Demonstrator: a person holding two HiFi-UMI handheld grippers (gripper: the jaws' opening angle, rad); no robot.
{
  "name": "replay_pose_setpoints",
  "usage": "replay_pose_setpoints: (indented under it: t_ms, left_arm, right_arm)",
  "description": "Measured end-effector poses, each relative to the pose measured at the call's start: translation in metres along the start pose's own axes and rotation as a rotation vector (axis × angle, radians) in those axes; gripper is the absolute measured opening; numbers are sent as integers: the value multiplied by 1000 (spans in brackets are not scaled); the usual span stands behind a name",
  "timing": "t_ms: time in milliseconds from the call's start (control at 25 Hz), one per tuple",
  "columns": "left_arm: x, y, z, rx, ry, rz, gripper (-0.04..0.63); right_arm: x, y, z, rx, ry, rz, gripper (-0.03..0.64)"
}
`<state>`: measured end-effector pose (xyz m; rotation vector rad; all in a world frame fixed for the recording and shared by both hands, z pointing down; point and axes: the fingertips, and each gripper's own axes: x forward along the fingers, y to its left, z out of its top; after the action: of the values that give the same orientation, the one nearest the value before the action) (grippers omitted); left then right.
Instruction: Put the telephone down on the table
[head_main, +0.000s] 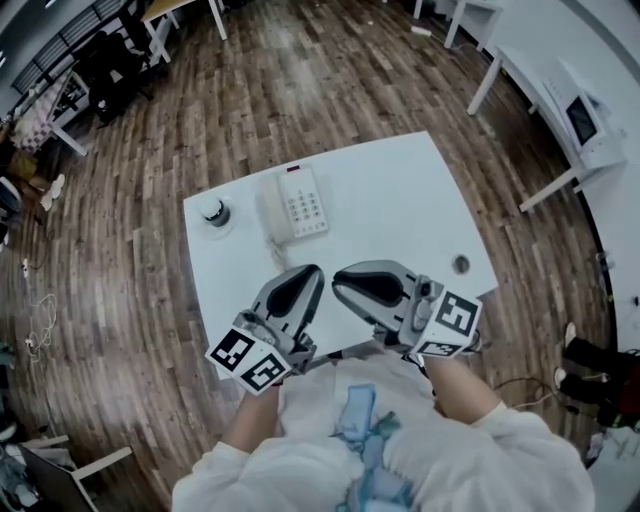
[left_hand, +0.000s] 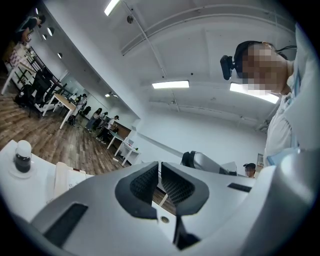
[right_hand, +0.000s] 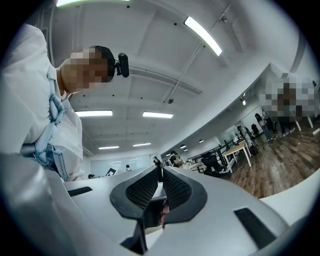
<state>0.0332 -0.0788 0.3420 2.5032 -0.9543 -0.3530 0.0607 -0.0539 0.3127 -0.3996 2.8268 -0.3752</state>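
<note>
White laminate table (head_main: 400, 200), head view: the telephone (head_main: 300, 203) lies flat near the far edge with its handset seated along its left side, so the task appears complete. A small dark jar (head_main: 214, 211) stands apart to the telephone's left, and a cable hole (head_main: 460, 264) sits near the right edge. The left gripper (head_main: 312, 272) and right gripper (head_main: 340, 281) are held side by side over the near edge, close to the person's body and well clear of the telephone, probably a resting pose. A plank floor (head_main: 300, 80) surrounds the table.

Left gripper view: the left gripper (left_hand: 160, 167) has its jaws together on nothing. The telephone (left_hand: 65, 175) and jar (left_hand: 22, 157) show at lower left, with rows of desks (left_hand: 65, 102) beyond.

Right gripper view: the right gripper (right_hand: 162, 172) has its tips meeting and is empty, aimed at a ceiling with strip lights (right_hand: 202, 35).
</note>
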Motion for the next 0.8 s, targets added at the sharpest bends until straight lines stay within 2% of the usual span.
replay_pose_setpoints:
  t_ms: [200, 440, 800]
  left_arm:
    - [5, -5, 13, 36, -20, -17, 17]
    - [9, -25, 23, 38, -30, -78, 17]
    - [13, -39, 27, 33, -33, -117, 18]
  right_arm:
    - [-1, 2, 19, -39, 19, 27, 52]
    - [-11, 10, 38, -39, 19, 50, 52]
    - [-19, 12, 41, -34, 33, 21, 38]
